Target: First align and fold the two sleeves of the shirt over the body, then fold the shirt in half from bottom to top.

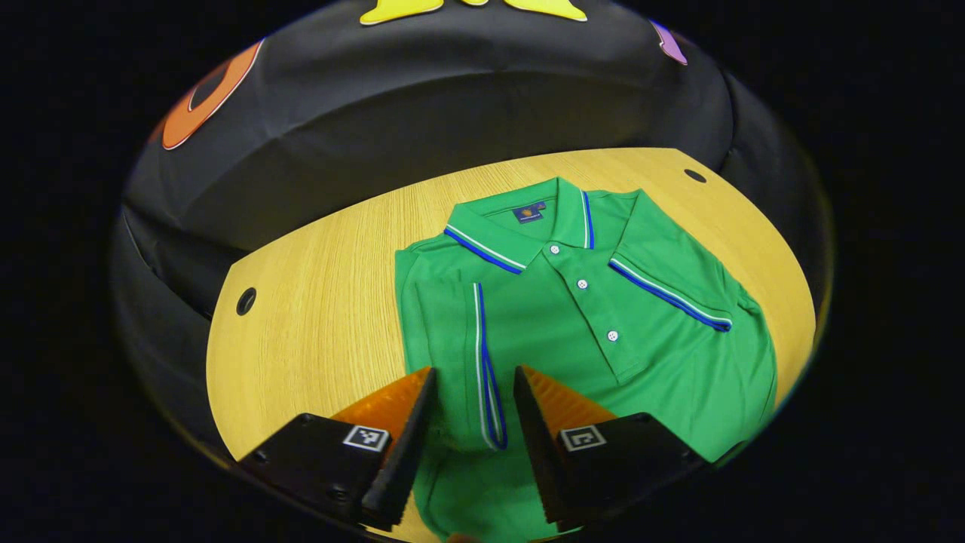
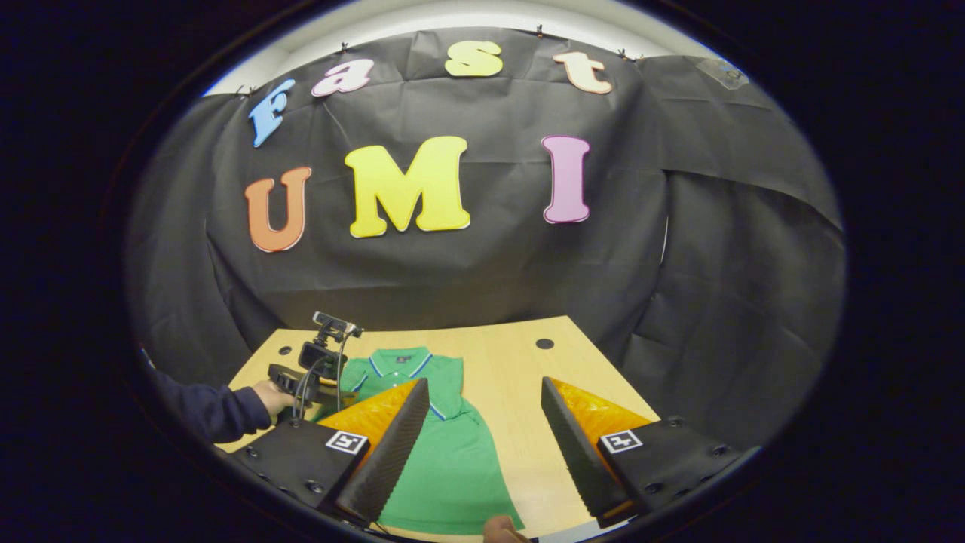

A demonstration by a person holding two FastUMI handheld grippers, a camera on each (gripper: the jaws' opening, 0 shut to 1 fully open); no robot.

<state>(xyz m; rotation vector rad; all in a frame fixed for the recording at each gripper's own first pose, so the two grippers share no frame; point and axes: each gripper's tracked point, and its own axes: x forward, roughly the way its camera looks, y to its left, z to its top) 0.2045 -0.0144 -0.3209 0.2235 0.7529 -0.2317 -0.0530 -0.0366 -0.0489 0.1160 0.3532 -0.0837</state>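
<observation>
the green polo shirt (image 1: 588, 332) lay face up on the wooden table (image 1: 317, 302), collar away from the tools, buttons showing down the placket, and both sleeves were already folded in over the body: the left sleeve (image 1: 460, 339) lay with its striped cuff running lengthwise, straight ahead of the left gripper (image 1: 471, 377), and the right sleeve (image 1: 671, 294) lay with its cuff slanting across the chest, ahead and to the right of that tool. the left gripper hung over the shirt's lower left part with its fingers (image 1: 411, 422) spread moderately apart and nothing pinched between them; the striped cuff showed through the gap. in the right gripper view the right gripper (image 2: 482, 392) was spread wide with nothing between its fingers, above the near edge of the table, with the shirt ahead and to its left and bare wood straight ahead. farther left in that view a hand (image 2: 273, 396) in a dark sleeve (image 2: 211, 411) held the other tool over the shirt's far side
</observation>
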